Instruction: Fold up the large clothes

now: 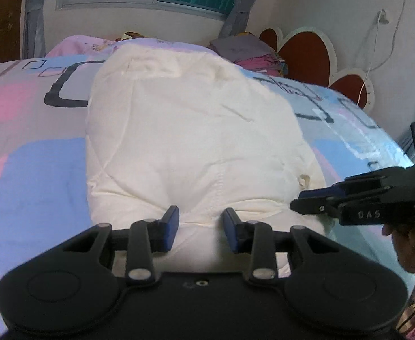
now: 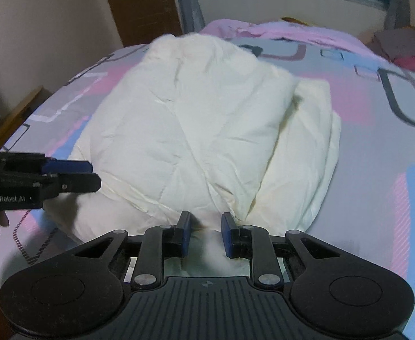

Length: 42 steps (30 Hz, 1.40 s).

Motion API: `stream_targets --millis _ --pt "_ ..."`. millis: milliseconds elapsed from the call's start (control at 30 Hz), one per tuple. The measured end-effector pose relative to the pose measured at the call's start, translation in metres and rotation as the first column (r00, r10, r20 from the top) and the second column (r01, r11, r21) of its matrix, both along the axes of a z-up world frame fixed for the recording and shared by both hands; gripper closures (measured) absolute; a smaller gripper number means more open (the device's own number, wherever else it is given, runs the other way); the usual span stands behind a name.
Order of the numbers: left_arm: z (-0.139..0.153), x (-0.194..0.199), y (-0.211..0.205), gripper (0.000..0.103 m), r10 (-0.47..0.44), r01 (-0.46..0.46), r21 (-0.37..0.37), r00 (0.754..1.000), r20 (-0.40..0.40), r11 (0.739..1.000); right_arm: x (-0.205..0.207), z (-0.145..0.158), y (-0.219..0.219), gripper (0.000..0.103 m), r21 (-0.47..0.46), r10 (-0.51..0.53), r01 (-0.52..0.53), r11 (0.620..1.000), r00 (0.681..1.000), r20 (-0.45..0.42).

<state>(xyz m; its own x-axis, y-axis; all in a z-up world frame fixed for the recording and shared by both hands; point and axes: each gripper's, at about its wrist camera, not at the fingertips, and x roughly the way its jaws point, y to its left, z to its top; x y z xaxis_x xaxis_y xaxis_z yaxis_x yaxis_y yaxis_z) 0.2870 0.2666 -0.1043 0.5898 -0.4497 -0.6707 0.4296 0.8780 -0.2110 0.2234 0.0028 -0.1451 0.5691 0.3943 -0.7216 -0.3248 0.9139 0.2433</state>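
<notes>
A bulky cream quilted garment (image 1: pixel 190 141) lies folded in a thick bundle on a bed covered by a pink, blue and grey patterned sheet (image 1: pixel 34 170). The left gripper (image 1: pixel 200 228) sits at the garment's near edge, its blue pads partly apart with cream fabric bunched between them. The right gripper (image 2: pixel 206 233), just to its right, has a narrower gap that also pinches a fold of the same near edge.
</notes>
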Motion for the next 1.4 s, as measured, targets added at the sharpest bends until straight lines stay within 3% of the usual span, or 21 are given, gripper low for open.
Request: stream_targets --millis 267,467,767,867,967,1000,1033,1067,1133,1167,1233,1367,1400 --pt "0.007 -0.011 -0.007 0.07 0.016 -0.016 0.059 1.0 0.012 0.998 -0.002 0.008 0.003 0.081 -0.022 -0.017 0.017 1.0 1.0 -0.007" --pt "0.028 -0.056 0.0 0.07 0.016 -0.02 0.065 0.998 0.067 0.998 -0.051 0.036 -0.013 0.081 0.001 -0.015 0.015 1.0 0.997 0.073" --pt "-0.008 -0.059 0.003 0.07 0.063 -0.062 0.083 0.998 -0.015 0.995 -0.039 -0.003 -0.012 0.081 -0.027 -0.057 0.056 0.998 0.997 -0.044" --pt "-0.006 -0.069 0.007 0.07 0.079 -0.077 0.094 0.997 -0.013 0.993 -0.049 0.008 -0.021 0.081 0.019 -0.085 0.085 0.996 0.996 -0.031" --pt "0.001 -0.085 0.019 0.07 0.111 -0.112 0.075 0.994 0.019 0.991 -0.064 0.024 -0.036 0.08 0.096 -0.125 0.12 0.988 0.991 0.048" --pt "0.003 -0.09 0.024 0.07 0.133 -0.135 0.06 0.99 0.035 0.989 -0.064 0.027 -0.04 0.071 0.125 -0.137 0.128 0.984 0.988 0.065" --pt "0.004 -0.092 0.03 0.068 0.16 -0.162 0.044 0.986 0.045 0.986 -0.063 0.03 -0.042 0.022 0.136 -0.155 0.145 0.98 0.985 0.073" --pt "0.004 -0.092 0.035 0.064 0.19 -0.191 0.034 0.981 0.045 0.981 -0.063 0.033 -0.044 0.006 0.156 -0.177 0.159 0.975 0.979 0.106" --pt "0.005 -0.087 0.041 0.064 0.218 -0.218 0.011 0.976 0.028 0.976 -0.054 0.032 -0.046 0.012 0.2 -0.164 0.144 0.969 0.983 0.088" --pt "0.006 -0.086 0.044 0.064 0.226 -0.226 -0.004 0.974 0.022 0.974 -0.048 0.029 -0.046 0.029 0.216 -0.159 0.144 0.966 0.986 0.057" --pt "0.007 -0.082 0.047 0.064 0.24 -0.24 -0.032 0.971 0.009 0.97 -0.04 0.022 -0.046 0.047 0.233 -0.151 0.144 0.962 0.988 0.013" --pt "0.01 -0.075 0.049 0.064 0.27 -0.27 -0.098 0.963 -0.008 0.958 -0.036 0.01 -0.047 0.048 0.273 -0.116 0.116 0.955 0.993 -0.016" --pt "0.01 -0.073 0.048 0.061 0.271 -0.271 -0.104 0.962 -0.014 0.957 -0.037 0.006 -0.044 0.056 0.281 -0.091 0.096 0.955 0.995 -0.029"
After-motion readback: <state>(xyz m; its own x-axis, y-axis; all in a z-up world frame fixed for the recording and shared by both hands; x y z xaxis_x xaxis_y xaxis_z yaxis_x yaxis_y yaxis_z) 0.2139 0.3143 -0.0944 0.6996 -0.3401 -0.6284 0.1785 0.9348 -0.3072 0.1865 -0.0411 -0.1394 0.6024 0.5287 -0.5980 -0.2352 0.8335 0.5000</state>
